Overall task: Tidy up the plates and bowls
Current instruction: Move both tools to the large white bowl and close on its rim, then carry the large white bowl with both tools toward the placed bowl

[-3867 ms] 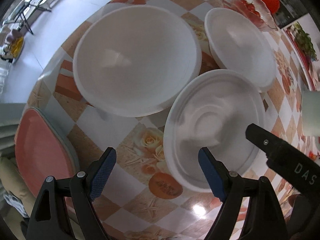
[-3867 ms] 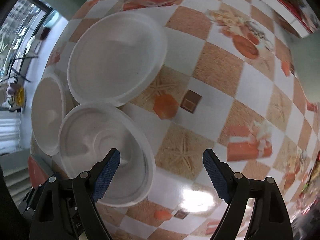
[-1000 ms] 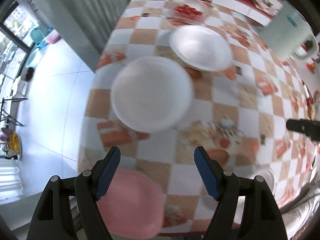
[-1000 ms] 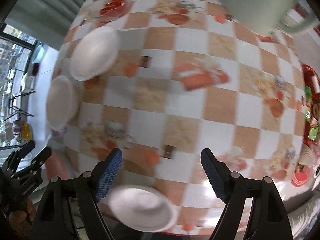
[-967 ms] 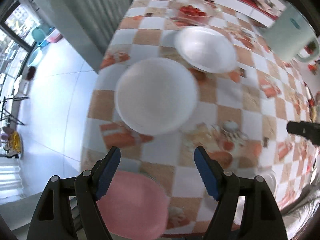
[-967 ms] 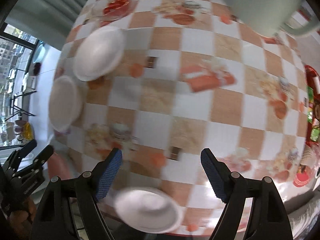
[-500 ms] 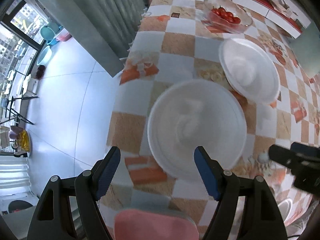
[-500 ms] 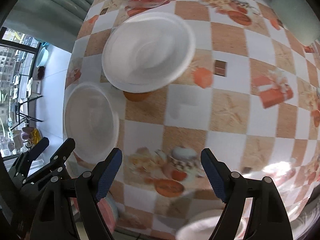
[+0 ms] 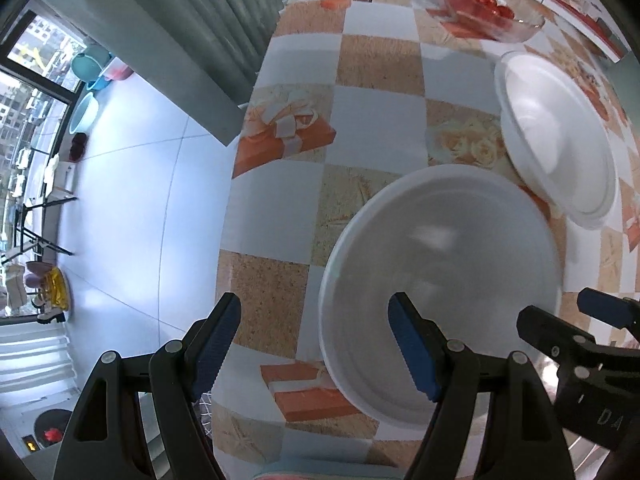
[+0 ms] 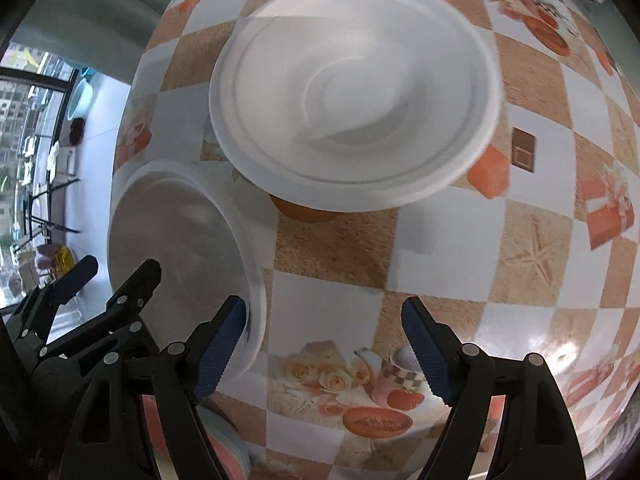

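Change: both tools have dropped close over the desk's left edge | left tool (image 9: 314,346) and right tool (image 10: 322,346) wide open, empty, flanking large white plate (image 9: 440,280) | second plate (image 10: 356,92) beside | judged: lift imminent.

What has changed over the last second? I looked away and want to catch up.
Both grippers came down toward the big white plate: the left gripper now straddles its left rim, the right gripper its right rim. Nothing was gripped or released. Jaws stayed open; the white bowl stayed put.
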`<state>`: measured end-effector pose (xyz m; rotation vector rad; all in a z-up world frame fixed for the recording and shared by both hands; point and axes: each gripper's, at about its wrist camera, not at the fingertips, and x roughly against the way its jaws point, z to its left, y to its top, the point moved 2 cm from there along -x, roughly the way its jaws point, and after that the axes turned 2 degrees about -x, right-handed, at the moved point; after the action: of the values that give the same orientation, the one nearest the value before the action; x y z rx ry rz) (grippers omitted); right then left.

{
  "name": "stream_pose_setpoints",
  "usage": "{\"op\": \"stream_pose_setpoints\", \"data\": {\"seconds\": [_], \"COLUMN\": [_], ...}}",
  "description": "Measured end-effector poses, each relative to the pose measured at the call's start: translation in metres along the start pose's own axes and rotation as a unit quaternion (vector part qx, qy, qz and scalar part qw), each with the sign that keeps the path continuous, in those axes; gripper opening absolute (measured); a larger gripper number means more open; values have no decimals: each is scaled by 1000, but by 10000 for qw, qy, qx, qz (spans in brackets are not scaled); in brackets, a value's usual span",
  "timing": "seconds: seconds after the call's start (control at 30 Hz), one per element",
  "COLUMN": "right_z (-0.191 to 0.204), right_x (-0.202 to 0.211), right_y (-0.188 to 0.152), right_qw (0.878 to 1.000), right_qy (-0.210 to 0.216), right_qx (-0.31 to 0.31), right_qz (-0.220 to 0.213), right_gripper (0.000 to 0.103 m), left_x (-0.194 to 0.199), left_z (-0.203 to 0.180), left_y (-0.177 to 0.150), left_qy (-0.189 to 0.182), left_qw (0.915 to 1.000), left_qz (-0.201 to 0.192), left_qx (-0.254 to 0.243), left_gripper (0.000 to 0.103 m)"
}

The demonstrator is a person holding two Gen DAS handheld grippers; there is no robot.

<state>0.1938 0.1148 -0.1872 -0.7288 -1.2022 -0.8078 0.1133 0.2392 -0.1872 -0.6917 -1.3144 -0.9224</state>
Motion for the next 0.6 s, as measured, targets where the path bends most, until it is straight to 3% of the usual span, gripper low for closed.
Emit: {"op": "stream_pose_setpoints", "data": {"seconds": [0.07,0.17,0.23,0.3,0.37,0.43,0.6], "right_z": [3,6,7,10,17,22,14], "right_x": [-2,-7,-7,-6,-4,-2,-2], "right_y": [1,1,1,1,0,-2,-11], "right_qw": [10000,9999,9999,9993,9991,9987,9984], "right_qy": [-10,0,131,339,341,350,275], "right_qx": [28,72,32,55,212,330,374], "right_qz": [6,92,93,121,145,185,318], "right_gripper": [82,65,58,45,35,17,15], "left_x": [-2,-5,-10,-11,-10,-8,-6], "left_z": [0,-1,-2,-1,-2,-7,-17], "left_y": [1,3,3,3,2,2,-5], "left_qy": [-32,-86,-270,-461,-626,-625,-696], "left_qw": [10000,10000,9996,9988,9979,9979,9973], "left_qz": [-3,10,112,128,132,148,225], "left_qx": [-12,-34,-22,53,47,-27,-57], "left_gripper": [79,78,56,48,33,32,31]}}
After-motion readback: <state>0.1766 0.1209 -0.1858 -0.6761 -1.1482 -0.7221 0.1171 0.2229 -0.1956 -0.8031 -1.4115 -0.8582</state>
